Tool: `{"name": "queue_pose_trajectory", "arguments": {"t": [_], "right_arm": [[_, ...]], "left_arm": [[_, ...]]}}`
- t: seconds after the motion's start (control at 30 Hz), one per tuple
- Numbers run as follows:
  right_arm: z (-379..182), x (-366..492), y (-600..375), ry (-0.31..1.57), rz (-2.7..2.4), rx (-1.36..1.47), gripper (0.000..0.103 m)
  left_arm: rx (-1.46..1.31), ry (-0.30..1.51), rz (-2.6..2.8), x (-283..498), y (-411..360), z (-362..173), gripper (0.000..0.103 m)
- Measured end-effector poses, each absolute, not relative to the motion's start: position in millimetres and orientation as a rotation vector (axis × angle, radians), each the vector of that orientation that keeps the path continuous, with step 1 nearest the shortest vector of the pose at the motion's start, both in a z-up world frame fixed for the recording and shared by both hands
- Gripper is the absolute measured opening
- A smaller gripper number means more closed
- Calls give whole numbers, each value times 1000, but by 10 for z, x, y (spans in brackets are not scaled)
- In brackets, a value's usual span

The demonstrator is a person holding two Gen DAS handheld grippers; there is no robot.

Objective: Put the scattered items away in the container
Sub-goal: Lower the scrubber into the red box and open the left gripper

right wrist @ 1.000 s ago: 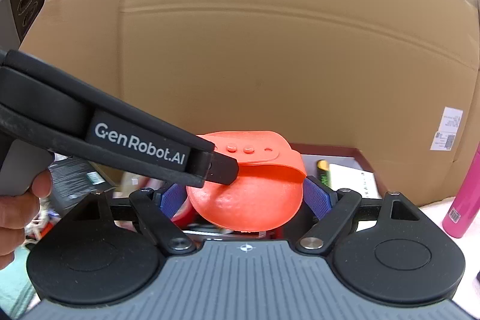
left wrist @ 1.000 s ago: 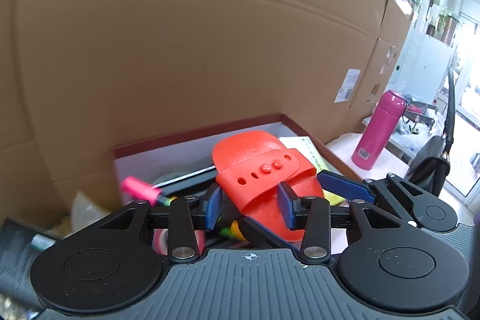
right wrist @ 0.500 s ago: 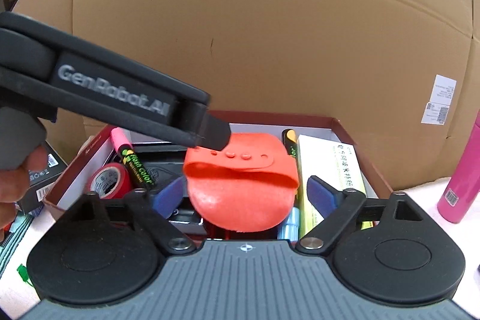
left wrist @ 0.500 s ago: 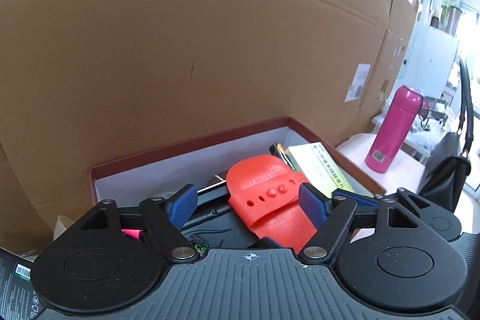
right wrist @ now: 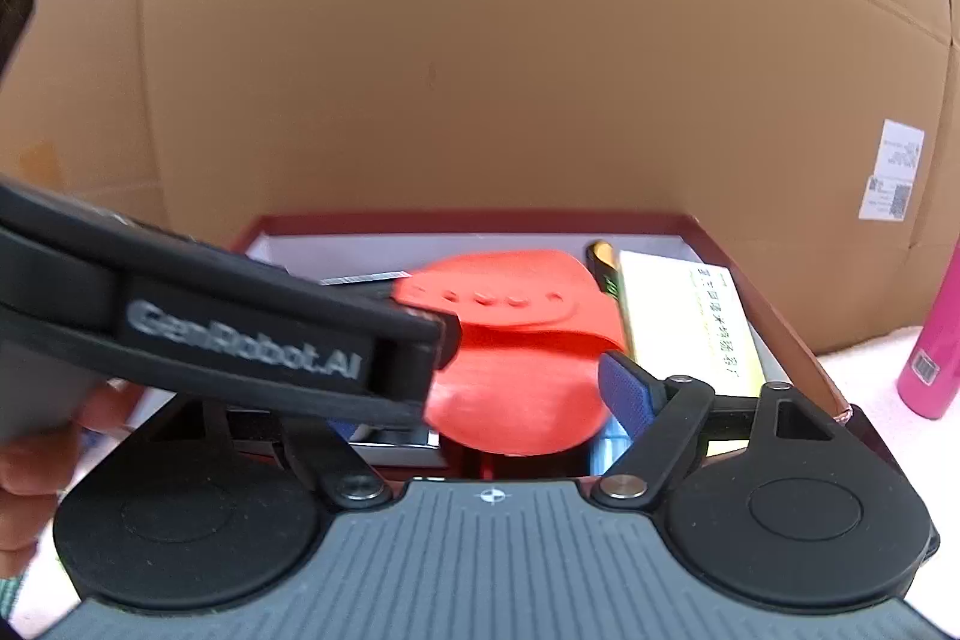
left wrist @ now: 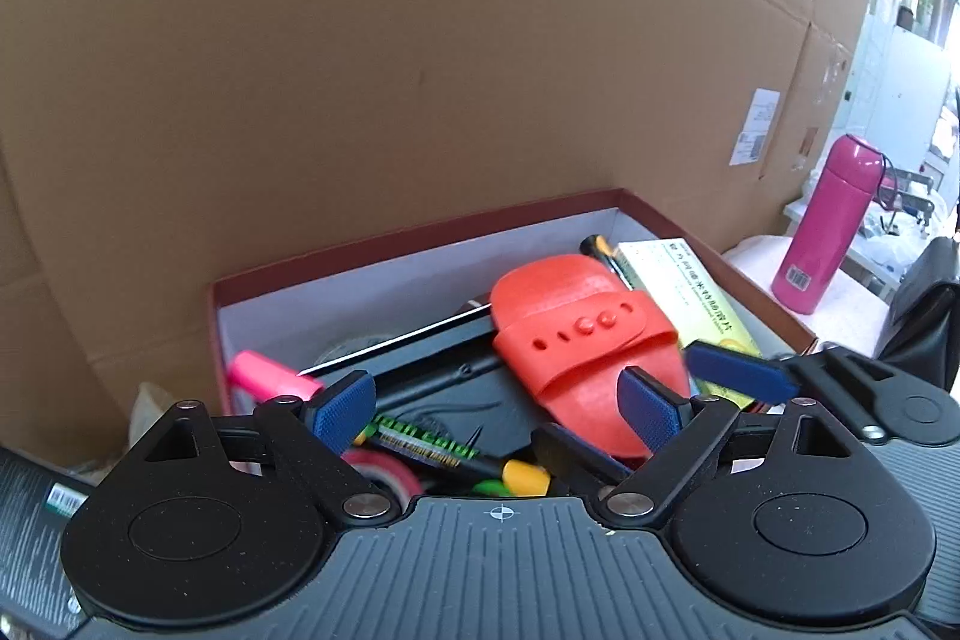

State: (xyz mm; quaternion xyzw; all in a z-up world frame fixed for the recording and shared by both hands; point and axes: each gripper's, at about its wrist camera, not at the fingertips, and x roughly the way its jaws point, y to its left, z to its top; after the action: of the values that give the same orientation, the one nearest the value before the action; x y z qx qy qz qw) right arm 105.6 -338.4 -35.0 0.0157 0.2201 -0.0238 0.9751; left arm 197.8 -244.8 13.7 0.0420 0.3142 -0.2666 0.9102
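An orange-red slipper (left wrist: 576, 340) lies inside the dark-red box (left wrist: 420, 232) on top of pens and a black case. My left gripper (left wrist: 498, 412) hangs over the box's near edge. Its jaws are opening wide, and the slipper's heel sits by the right pad without being pressed. In the right wrist view the slipper (right wrist: 516, 376) lies between the jaws of my right gripper (right wrist: 486, 406), which are opening. Its right pad (right wrist: 624, 394) stands at the slipper's edge. The left pad is hidden behind the left gripper's body (right wrist: 240, 334).
The box also holds a pink highlighter (left wrist: 270, 382), a yellow-green booklet (left wrist: 690, 304), a black marker (left wrist: 600, 247) and a red tape roll (left wrist: 384, 472). A tall cardboard wall (left wrist: 420, 40) rises behind. A pink bottle (left wrist: 822, 232) and a black bag (left wrist: 924, 304) stand to the right.
Both grippers have sunk toward the box. The left jaws went from shut on the slipper to wide apart, and the slipper now rests in the box.
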Motion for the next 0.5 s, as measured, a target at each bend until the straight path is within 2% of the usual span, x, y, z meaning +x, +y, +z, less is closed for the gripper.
{"name": "queue_pose_trajectory", "arguments": {"t": [0.2,0.5], "right_arm": [[-241,841,-3152,397,-19,-3,99],[-182,481,-2579,396,74,-39,100]], "left_arm": [[86,607,-488,1708,-2262,183,99],[24,585,-390,1255,-1702,193,103]]}}
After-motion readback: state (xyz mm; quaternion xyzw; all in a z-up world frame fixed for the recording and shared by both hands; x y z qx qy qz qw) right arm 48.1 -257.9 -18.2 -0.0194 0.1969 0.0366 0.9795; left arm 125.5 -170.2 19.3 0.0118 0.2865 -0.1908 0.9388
